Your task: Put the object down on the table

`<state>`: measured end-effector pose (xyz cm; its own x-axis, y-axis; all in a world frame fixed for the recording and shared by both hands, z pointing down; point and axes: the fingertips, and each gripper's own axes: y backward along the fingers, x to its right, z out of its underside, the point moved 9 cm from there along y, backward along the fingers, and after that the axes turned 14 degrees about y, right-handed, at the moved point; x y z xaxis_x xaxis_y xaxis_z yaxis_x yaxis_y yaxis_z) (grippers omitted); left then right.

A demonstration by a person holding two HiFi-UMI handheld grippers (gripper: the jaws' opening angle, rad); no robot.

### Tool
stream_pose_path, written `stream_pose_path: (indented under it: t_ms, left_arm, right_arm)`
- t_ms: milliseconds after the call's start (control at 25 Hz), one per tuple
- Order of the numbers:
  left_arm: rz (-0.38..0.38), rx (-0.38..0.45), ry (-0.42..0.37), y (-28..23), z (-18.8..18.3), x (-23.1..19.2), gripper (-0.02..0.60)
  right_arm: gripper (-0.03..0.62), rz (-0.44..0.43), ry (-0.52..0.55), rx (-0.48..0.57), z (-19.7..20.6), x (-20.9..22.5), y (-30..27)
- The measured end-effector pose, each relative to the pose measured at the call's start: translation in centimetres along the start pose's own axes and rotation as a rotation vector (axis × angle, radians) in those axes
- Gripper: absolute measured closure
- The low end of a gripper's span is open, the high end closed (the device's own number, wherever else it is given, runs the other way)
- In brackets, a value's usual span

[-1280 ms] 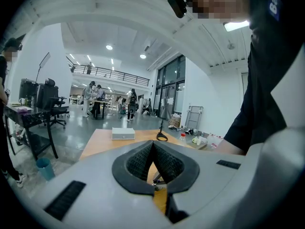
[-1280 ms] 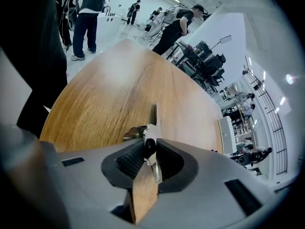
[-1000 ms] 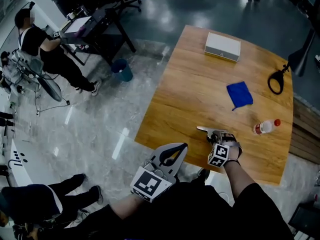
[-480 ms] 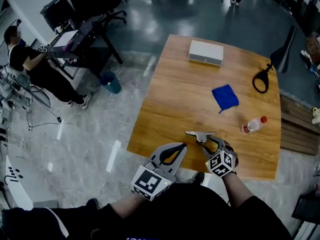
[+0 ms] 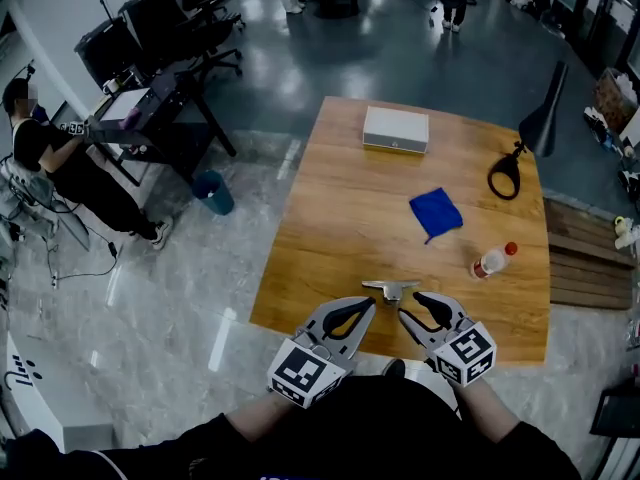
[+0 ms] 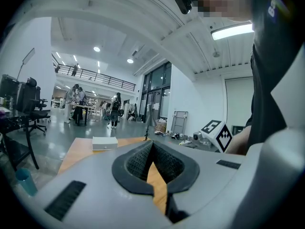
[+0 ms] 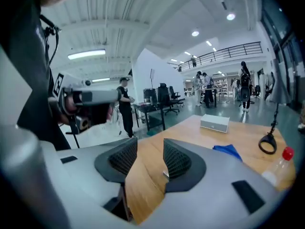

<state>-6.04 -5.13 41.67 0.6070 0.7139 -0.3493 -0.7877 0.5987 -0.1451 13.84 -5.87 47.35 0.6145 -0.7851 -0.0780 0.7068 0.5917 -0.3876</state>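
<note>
A small grey T-shaped metal object (image 5: pixel 390 288) lies on the wooden table (image 5: pixel 340 228) near its front edge. Just behind it and to its right, my right gripper (image 5: pixel 412 304) stands open with nothing between its fingers; the right gripper view shows bare table between the pads (image 7: pixel 177 160). My left gripper (image 5: pixel 366 300) hovers at the table's front edge, left of the object. Its jaws meet at the tips in the left gripper view (image 6: pixel 151 144), and it holds nothing.
On the table are a white box (image 5: pixel 395 128), a blue cloth (image 5: pixel 435 213), a lying bottle with a red cap (image 5: pixel 492 261) and a black loop tool (image 5: pixel 505 176). A blue bin (image 5: pixel 213 190), office chairs and a seated person are on the floor to the left.
My right gripper lowered the metal object to the table, opened and drew back toward the front edge. The object now lies free. The left gripper stayed shut.
</note>
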Motion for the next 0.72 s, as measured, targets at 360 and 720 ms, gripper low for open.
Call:
stream_pose_path:
  t_ms: [360,720]
  left_arm:
    - [0.066,0.022,-0.018,-0.1,-1.5,1.9,0.581]
    - [0.105,0.057,-0.034,0.2,-2.0,3.2,0.581]
  right_arm:
    - [0.469,-0.037,-0.157,0.254,-5.4,-0.5,3.8]
    - [0.588,-0.042,-0.114,0.356,-7.2,-2.0,5.0]
